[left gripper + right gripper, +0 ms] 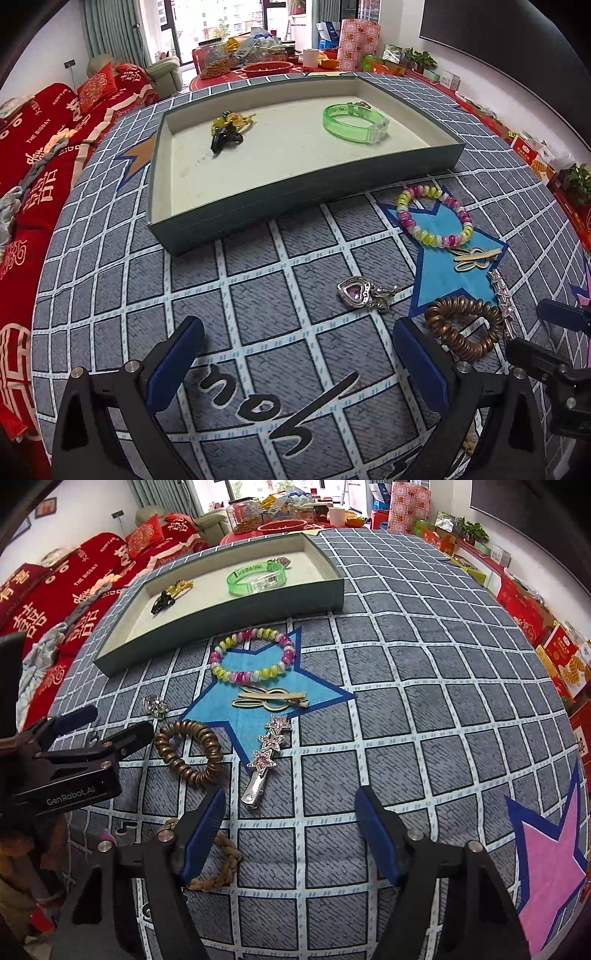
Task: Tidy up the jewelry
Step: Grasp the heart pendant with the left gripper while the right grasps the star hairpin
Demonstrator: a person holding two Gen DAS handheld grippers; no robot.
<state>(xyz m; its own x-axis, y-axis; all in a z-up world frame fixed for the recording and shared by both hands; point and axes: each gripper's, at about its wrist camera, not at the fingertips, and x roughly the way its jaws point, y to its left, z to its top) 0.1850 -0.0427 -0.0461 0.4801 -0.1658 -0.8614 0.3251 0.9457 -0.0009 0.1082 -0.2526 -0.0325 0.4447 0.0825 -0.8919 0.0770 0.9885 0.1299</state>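
Observation:
A green-walled tray (306, 192) (221, 609) holds a green bangle (354, 120) (255, 576) and a black-and-gold clip (227, 133) (168, 596). On the cloth lie a beaded bracelet (434, 216) (253, 655), a gold rabbit clip (476, 256) (271, 699), a purple heart pendant (356, 291) (157, 706), a bronze coil hair tie (461, 328) (190, 751), a star hair clip (264, 758) and a braided band (221, 864). My left gripper (295, 365) (107, 725) is open and empty. My right gripper (291, 834) is open and empty, just short of the star clip.
The table wears a grey checked cloth with blue (258, 701) and pink (550, 853) stars. A red sofa (33, 155) runs along the left. Boxes and plants (535, 620) line the right wall. A cluttered table (266, 55) stands behind.

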